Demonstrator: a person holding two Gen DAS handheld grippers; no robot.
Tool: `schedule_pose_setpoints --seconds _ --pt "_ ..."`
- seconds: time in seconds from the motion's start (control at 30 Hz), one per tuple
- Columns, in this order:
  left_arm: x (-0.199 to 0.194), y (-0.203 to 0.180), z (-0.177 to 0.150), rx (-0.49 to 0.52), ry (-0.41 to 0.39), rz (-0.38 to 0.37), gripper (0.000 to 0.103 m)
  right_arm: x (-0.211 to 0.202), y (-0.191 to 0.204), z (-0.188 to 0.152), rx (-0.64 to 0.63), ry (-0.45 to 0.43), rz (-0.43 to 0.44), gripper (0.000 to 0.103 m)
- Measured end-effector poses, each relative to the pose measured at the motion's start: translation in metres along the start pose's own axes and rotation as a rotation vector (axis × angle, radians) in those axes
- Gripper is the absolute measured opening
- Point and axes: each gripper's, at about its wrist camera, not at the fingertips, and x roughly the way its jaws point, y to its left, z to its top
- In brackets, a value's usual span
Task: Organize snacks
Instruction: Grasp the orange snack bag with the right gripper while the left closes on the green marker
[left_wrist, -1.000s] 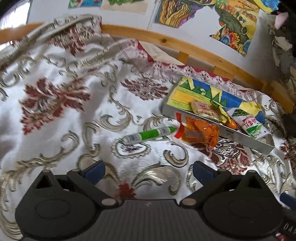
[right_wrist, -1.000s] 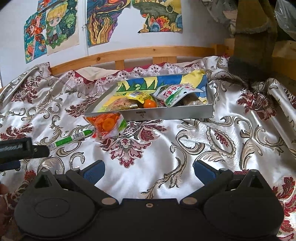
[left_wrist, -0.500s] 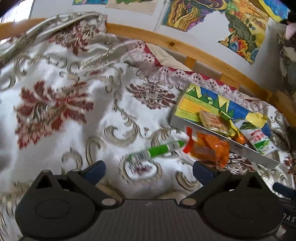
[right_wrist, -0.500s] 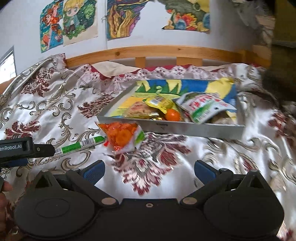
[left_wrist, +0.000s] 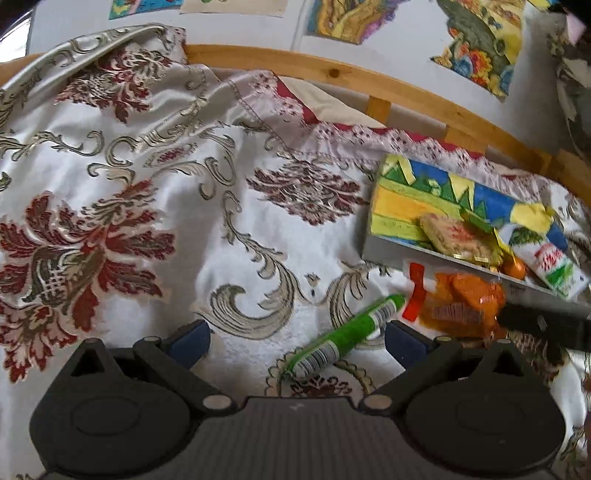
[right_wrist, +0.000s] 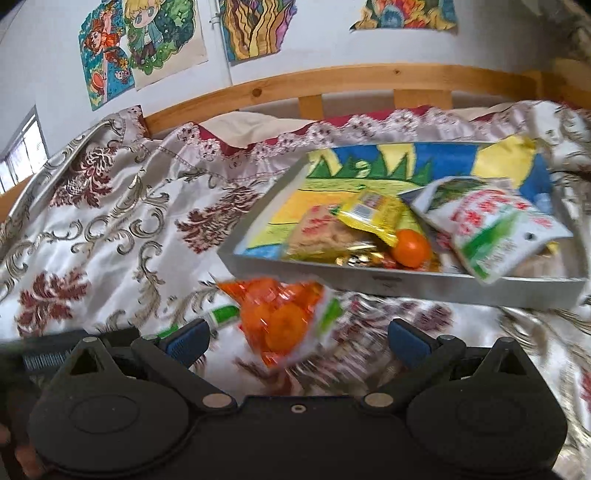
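Snacks mostly boxed (two left)
Shallow grey cardboard tray (right_wrist: 402, 284) holds several; orange crinkly packet (right_wrist: 284, 321) and green tube (left_wrist: 347, 338) lie outside; both grippers (left_wrist: 297, 338) (right_wrist: 297, 338) spread wide, empty.

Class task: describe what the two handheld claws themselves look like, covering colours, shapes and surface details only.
Both look alike. The left claw and right claw each have a black ribbed body, two round black discs, angled black linkage arms with silver pivot pins, and blue pads on the fingertips. No cables or sleeves are visible.

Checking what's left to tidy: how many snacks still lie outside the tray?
2. The orange packet lies on the bedspread just before the tray; the green tube lies beside it, to its left.
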Motion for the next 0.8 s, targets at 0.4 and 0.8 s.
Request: schedule_pose_setpoints --seconds 0.4,0.8 --pt "-0.002 -0.030 -0.005 0.186 -0.065 0.027 0.102 0.055 -0.002 0.015 0.131 0.136 -0.003 0.065" --pt "0.018 -0.045 0.000 0.323 0.033 -0.120 0.092 -0.009 -0.027 -0.003 0.176 0.111 0.073 0.051"
